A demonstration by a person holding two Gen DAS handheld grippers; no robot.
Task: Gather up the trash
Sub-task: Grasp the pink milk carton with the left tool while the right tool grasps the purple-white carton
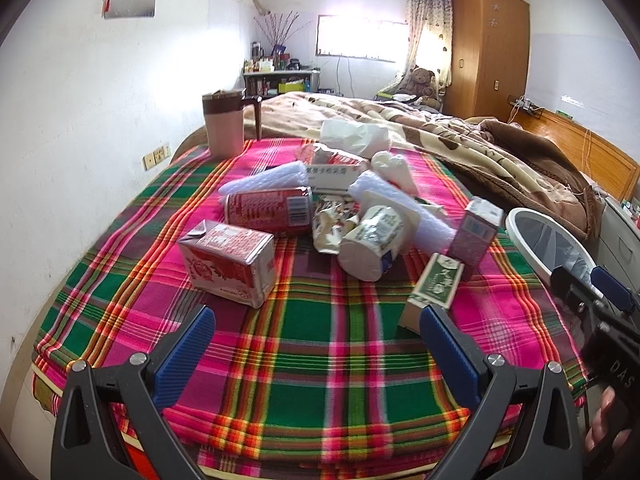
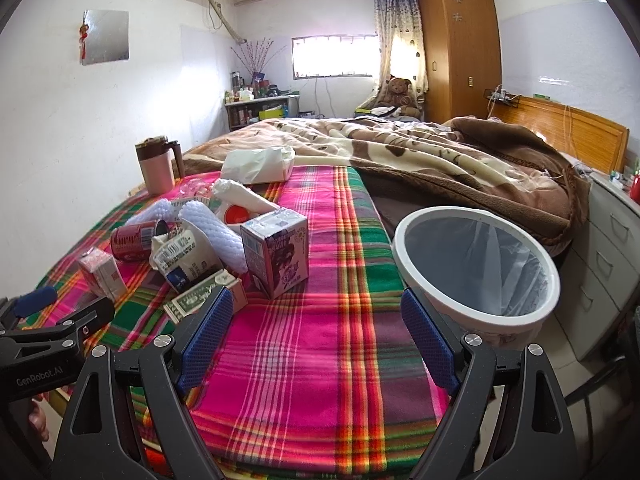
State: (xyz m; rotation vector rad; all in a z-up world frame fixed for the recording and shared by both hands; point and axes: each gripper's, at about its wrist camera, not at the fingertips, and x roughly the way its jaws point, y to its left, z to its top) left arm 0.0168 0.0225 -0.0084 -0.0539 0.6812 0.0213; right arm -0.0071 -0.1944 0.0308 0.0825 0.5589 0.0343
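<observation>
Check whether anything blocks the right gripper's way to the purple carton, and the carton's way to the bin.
Nothing visible blocks either path. The right gripper is open over bare plaid cloth, with the purple carton just ahead to its left. From the carton to the white bin beside the bed, only open cloth lies between.

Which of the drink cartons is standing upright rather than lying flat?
The purple carton, at the pile's edge nearest the white bin, stands upright. The red carton and the green carton both lie on their sides.
</observation>
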